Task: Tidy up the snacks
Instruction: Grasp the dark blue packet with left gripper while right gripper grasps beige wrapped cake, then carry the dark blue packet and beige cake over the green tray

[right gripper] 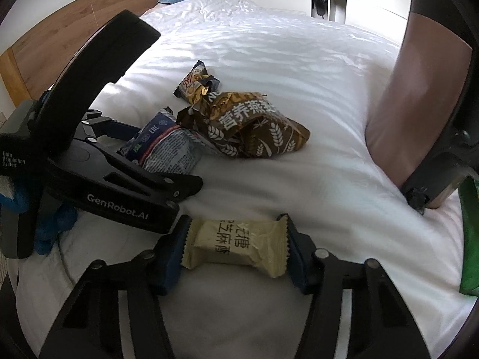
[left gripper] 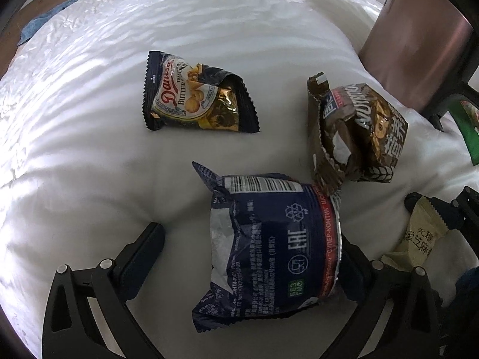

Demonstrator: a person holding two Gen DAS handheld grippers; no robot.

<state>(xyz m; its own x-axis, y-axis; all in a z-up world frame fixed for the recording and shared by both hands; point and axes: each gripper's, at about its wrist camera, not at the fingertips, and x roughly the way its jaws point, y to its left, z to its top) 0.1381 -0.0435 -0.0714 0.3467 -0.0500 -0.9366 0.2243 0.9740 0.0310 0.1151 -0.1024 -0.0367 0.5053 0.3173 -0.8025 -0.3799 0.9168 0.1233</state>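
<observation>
My left tongs point(left gripper: 251, 257) stand wide apart over the white bed point(left gripper: 89, 149), with the dark blue snack packet point(left gripper: 269, 254) lying between the fingers. The left finger point(left gripper: 143, 251) is clear of the packet; the right finger is mostly hidden behind the packet's edge, so I cannot tell if it touches. My right tongs point(right gripper: 235, 246) are clamped on a small cream sweet wrapper point(right gripper: 235, 246), each blue pad point(right gripper: 172, 254) pressing a crimped end, and the wrapper is held crosswise just above the sheet. Beyond the blue packet lie a brown oat snack bag point(left gripper: 359, 131), touching or overlapping its far corner, and a butter cookie packet point(left gripper: 194, 95) well apart to the left. From the right wrist view the left rig covers much of the blue packet. A brownish upright shape point(right gripper: 419, 89) at the right edge is blurred and cut off, as is something green point(right gripper: 470, 239) beside it; I cannot make out either.
</observation>
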